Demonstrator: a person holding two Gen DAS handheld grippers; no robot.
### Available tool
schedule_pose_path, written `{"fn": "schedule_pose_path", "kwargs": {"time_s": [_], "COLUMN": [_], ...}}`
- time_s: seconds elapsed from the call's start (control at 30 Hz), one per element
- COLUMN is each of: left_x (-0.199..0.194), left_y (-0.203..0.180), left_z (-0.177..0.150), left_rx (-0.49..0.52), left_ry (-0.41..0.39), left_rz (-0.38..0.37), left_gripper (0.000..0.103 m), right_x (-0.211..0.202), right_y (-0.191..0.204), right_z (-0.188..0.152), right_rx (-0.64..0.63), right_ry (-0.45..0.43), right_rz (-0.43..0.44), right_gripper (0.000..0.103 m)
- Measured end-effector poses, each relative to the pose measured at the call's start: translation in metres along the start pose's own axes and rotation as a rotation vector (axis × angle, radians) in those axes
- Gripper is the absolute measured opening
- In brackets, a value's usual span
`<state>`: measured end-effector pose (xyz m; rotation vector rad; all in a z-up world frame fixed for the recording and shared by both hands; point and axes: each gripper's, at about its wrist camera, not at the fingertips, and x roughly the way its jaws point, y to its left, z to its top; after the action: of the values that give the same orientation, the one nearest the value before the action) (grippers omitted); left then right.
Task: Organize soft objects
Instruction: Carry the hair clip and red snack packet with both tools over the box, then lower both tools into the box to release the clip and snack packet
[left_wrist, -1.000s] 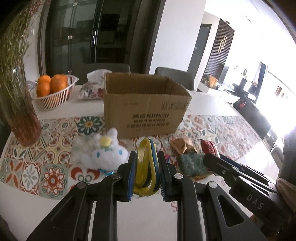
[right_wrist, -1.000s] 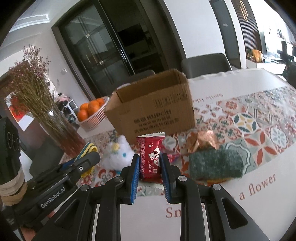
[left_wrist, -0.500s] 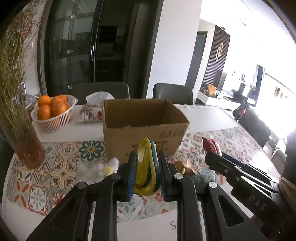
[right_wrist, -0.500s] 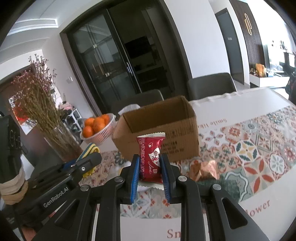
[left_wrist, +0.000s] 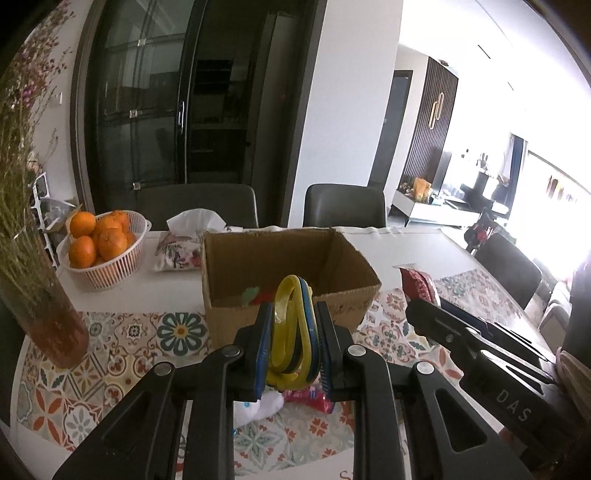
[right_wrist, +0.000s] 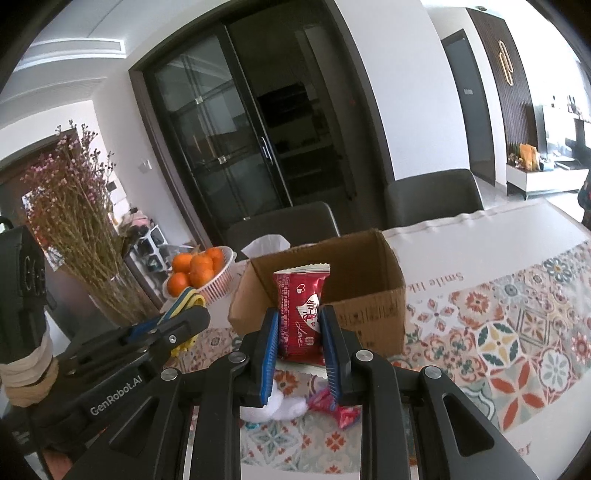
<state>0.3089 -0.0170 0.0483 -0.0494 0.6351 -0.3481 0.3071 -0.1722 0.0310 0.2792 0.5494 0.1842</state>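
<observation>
Now both loads face the cardboard box (left_wrist: 288, 280) ahead: left gripper (left_wrist: 292, 343) pinches the yellow-blue band (left_wrist: 291, 328), right gripper (right_wrist: 298, 341) pinches the upright red packet (right_wrist: 301, 314), equally near.

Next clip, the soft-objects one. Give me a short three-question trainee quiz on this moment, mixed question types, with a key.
1. True or false: the left tongs are shut on a yellow and blue folded item.
2. Multiple choice: the right tongs hold A) an orange, B) a red snack packet, C) a tissue pack.
3. Fill in: the open cardboard box already holds something green and ____.

Key: 1 true; 2 B; 3 red.
</observation>
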Motion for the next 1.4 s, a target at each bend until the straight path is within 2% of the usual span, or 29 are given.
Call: {"fn": "schedule_pose_path", "kwargs": {"time_s": [0.5, 1.03, 1.2, 1.4], "left_x": [0.044, 0.093, 0.112, 0.134], "left_y": [0.014, 0.025, 0.028, 0.033], "left_z": [0.040, 0.070, 0.072, 0.071], "left_rx": [0.020, 0.032, 0.049, 0.069], "left_ry": [0.041, 0.125, 0.168, 0.207], "left_rz": [0.019, 0.054, 0.071, 0.102], "left_gripper": [0.023, 0.023, 0.023, 0.023], "right_x": [0.046, 0.098, 0.114, 0.142], "right_y": [-0.005, -0.012, -0.017, -0.027], "right_z": [0.044, 0.074, 0.077, 0.076], "right_rx": [-0.033, -0.093, -0.115, -0.116], "right_ry": [0.023, 0.129, 0.158, 0.236], "right_rz": [-0.012, -0.040, -0.062, -0.063], "right_gripper": [0.024, 0.024, 0.024, 0.024]}}
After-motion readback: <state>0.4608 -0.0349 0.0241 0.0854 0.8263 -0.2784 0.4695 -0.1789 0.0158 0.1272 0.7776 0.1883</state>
